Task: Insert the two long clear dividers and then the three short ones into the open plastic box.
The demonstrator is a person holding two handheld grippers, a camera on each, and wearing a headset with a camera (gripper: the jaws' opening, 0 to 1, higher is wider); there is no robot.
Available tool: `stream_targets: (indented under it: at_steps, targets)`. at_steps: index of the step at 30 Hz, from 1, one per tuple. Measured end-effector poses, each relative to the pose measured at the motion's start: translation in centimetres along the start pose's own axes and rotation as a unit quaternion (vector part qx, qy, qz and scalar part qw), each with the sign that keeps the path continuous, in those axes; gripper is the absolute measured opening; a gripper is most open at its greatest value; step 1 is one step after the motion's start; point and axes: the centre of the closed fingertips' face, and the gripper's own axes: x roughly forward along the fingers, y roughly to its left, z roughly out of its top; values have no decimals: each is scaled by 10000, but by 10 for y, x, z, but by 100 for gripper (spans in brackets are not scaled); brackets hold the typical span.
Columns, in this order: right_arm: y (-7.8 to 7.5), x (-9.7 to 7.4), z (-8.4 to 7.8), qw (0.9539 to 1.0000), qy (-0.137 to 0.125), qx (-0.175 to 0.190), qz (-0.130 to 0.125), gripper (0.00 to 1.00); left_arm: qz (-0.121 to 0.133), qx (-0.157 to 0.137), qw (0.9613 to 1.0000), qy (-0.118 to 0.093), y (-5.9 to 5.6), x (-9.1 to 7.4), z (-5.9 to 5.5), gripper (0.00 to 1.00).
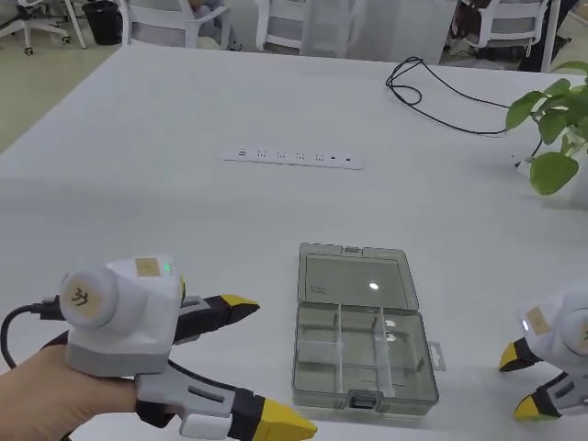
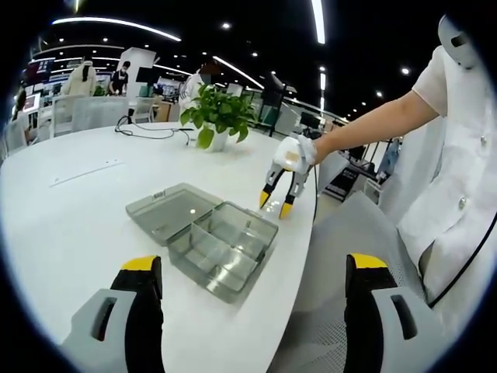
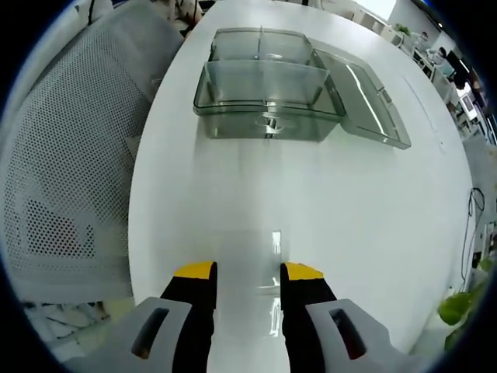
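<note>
The open plastic box (image 1: 317,384) lies near the table's front edge, its lid (image 1: 356,276) folded flat behind it. Clear dividers (image 1: 339,344) stand inside and split the tray into several compartments. My left gripper (image 1: 268,364) hovers to the left of the box, jaws wide open and empty. My right gripper (image 1: 522,381) is to the right of the box, open, holding nothing. In the left gripper view the box (image 2: 221,252) sits ahead between the spread fingers of the left gripper (image 2: 252,263). In the right gripper view the box (image 3: 268,101) lies well ahead of the right gripper (image 3: 248,270).
A white power strip (image 1: 294,156) lies mid-table, a black cable (image 1: 441,92) loops at the back right, and a potted plant (image 1: 551,129) stands at the right edge. A mesh chair (image 3: 70,155) sits just off the table's front edge (image 3: 136,202).
</note>
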Motion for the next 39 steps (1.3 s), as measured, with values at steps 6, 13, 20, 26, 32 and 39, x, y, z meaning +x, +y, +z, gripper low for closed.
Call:
stream_targets:
  at_steps: [6, 13, 20, 26, 32, 39]
  targets:
    - [0, -1, 0, 10000, 10, 10, -15, 33, -13, 9, 10000, 2, -1, 0, 1, 100]
    - [-2, -4, 2, 9999, -21, 17, -118, 33, -14, 24, 10000, 7, -2, 0, 2, 100]
    - [-5, -22, 18, 9991, -217, -14, -352, 33, 14, -12, 10000, -89, 0, -1, 13, 99]
    - [-9, -44, 36, 9970, -382, -60, -667, 33, 7, -167, 9995, -260, -3, 6, 29, 96]
    - [-10, -70, 61, 9934, -474, -215, -1019, 33, -49, -564, 9969, -553, -3, 17, 49, 90]
    - [-7, -98, 93, 9884, -708, -240, -1320, 33, -151, -937, 9917, -871, -10, 30, 73, 81]
